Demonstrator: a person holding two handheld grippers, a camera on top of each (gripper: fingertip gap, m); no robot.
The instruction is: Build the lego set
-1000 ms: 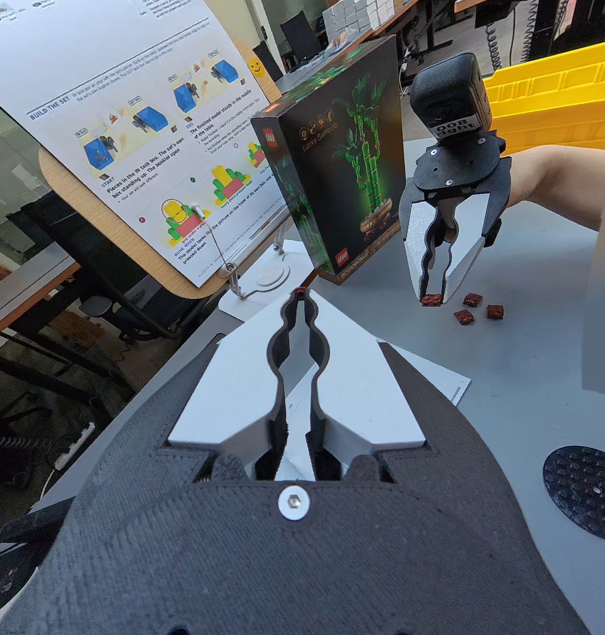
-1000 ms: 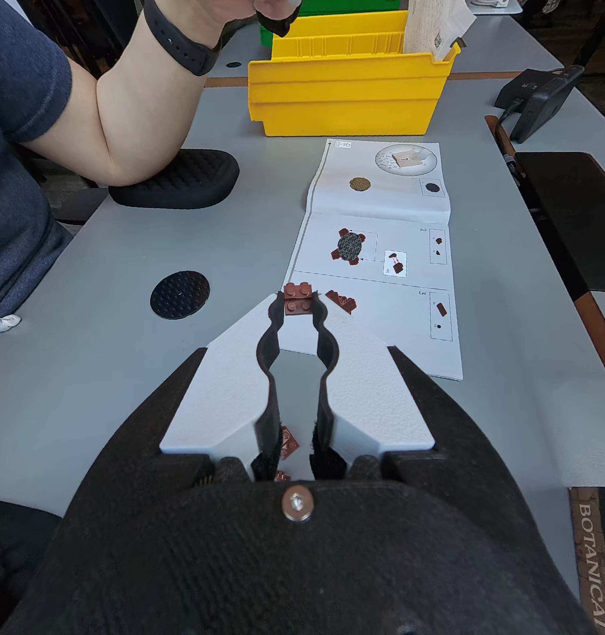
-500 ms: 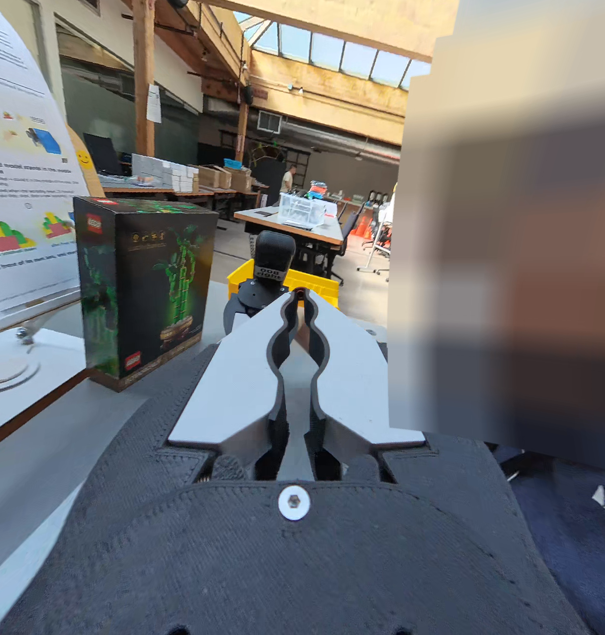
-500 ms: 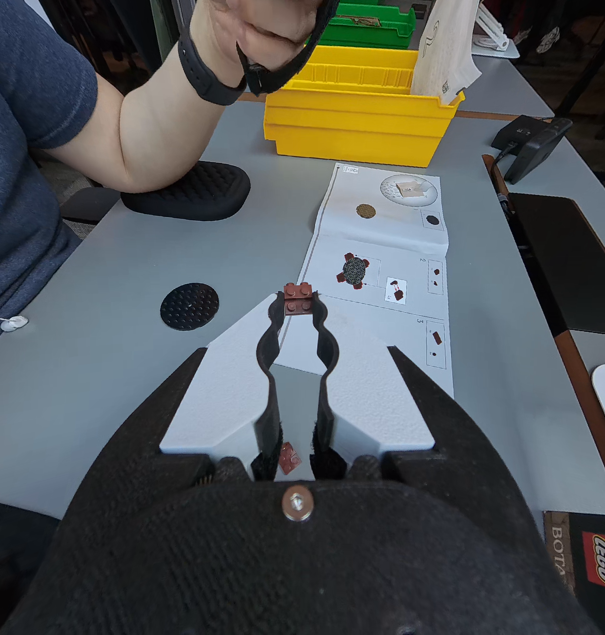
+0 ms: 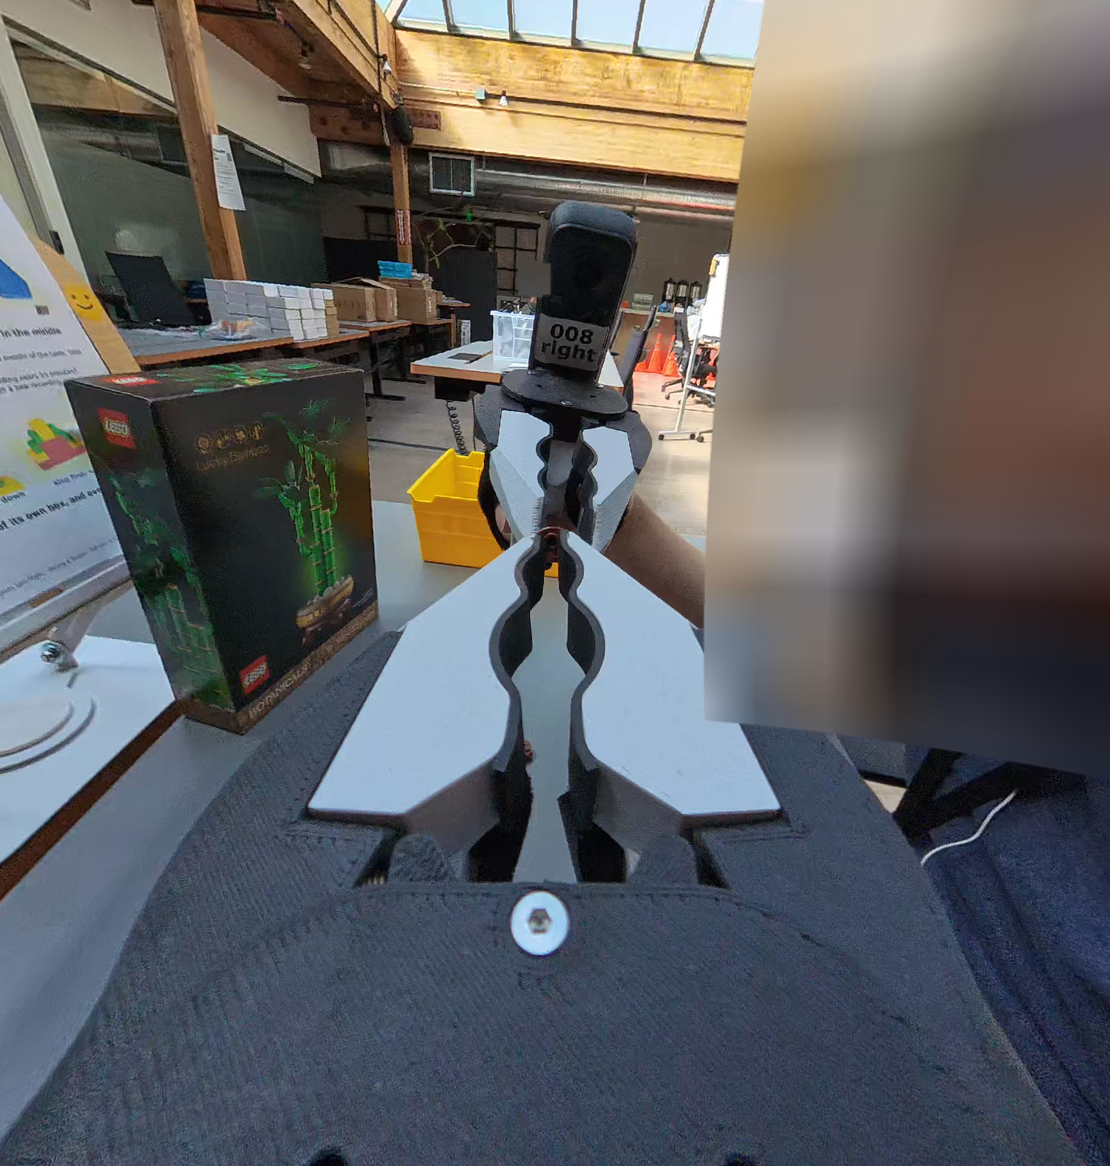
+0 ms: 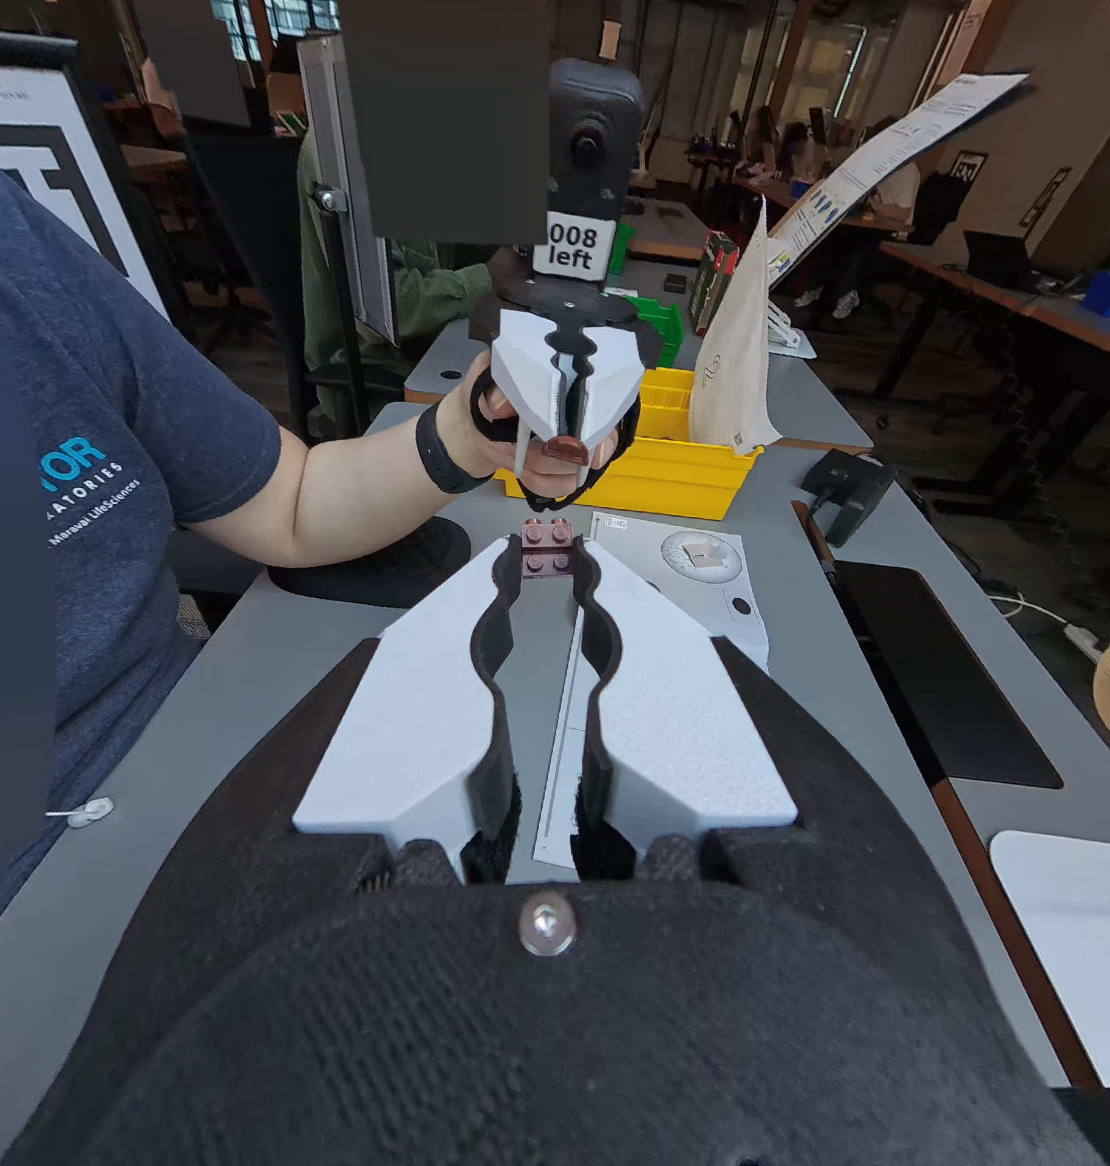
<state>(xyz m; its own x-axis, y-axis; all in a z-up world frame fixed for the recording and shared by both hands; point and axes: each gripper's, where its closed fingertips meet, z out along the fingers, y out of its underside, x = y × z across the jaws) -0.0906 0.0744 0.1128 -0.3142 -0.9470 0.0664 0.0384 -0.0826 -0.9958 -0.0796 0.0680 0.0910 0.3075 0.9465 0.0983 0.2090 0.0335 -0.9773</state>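
My right gripper (image 6: 545,547) is shut on a dark red-brown studded brick (image 6: 546,535), held above the table. My left gripper (image 5: 548,540) is shut on a small brown rounded piece (image 5: 547,535). That piece also shows in the right wrist view (image 6: 565,448), between the tips of the left gripper (image 6: 552,465). The two grippers face each other tip to tip in the air. The right gripper (image 5: 557,514) stands just beyond my left tips in the left wrist view. A small gap separates the two pieces.
The open instruction booklet (image 6: 697,568) lies on the grey table (image 6: 237,681) below the grippers. A yellow bin (image 6: 666,479) with a paper bag (image 6: 729,378) stands behind. The set's box (image 5: 243,536) and an instruction board (image 5: 10,410) are at the left. A black pad (image 6: 376,568) lies under the forearm.
Both grippers rose from the table and turned to face each other, each still holding its piece. The left gripper swung up from pointing at the table to level.
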